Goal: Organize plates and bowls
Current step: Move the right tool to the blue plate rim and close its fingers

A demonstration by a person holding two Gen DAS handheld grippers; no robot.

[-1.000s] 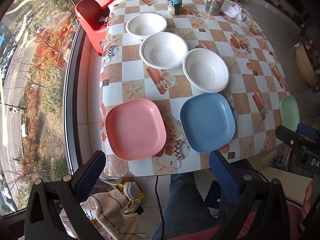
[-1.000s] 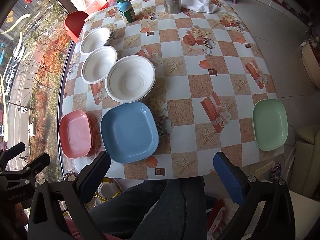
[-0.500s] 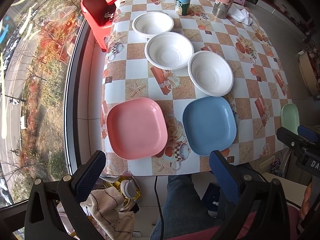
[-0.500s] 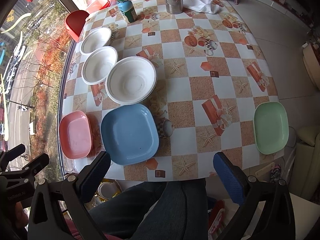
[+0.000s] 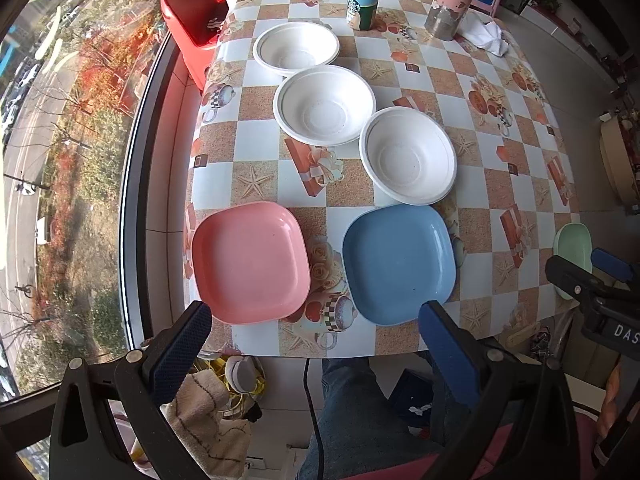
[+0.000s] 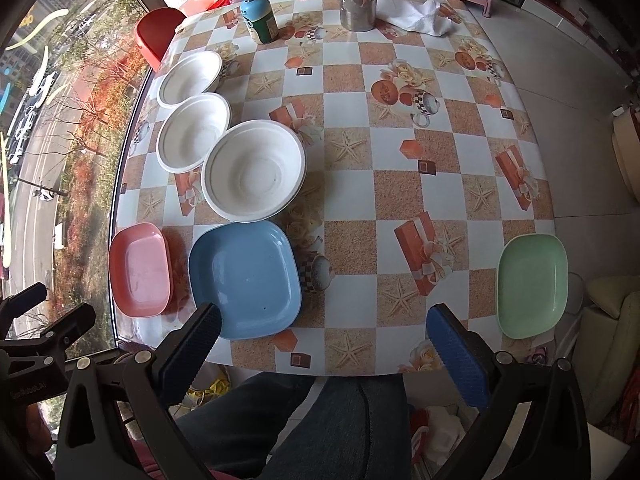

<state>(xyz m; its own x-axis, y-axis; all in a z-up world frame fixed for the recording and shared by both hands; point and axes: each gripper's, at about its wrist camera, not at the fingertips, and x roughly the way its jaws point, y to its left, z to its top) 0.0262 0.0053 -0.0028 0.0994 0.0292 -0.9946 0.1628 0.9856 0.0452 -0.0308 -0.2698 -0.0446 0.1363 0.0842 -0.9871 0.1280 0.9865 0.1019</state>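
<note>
The small blue green-capped plastic bottle (image 5: 362,2) at the table's far side bears a round Starbucks logo. At the right, the black gripper body (image 5: 612,312) shows white letters "DAS", cut off.

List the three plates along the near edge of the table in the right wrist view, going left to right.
pink plate → blue plate → green plate
</note>
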